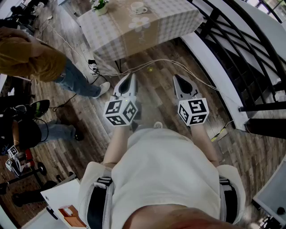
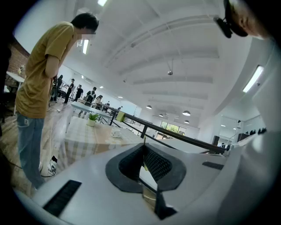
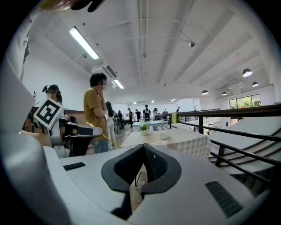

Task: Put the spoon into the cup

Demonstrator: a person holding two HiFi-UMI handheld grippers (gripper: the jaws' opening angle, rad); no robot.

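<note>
Progress is judged nil: the left gripper (image 1: 128, 80) and right gripper (image 1: 178, 80) are held closed and empty, well short of the table (image 1: 178, 18) where the cup (image 1: 138, 7) stands, and no spoon can be made out.

Cup (image 1: 138, 7) too small to tell contents; table (image 1: 178, 20) cut off at top edge; bystander (image 1: 29, 58) cropped by left edge.

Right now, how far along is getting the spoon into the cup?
Nothing looks done. In hand: nothing; the left gripper and right gripper are shut and empty, over the floor short of the table. The cup stands on it; no spoon can be made out. Left: approach, find the spoon, grasp it, place it in the cup.
</note>
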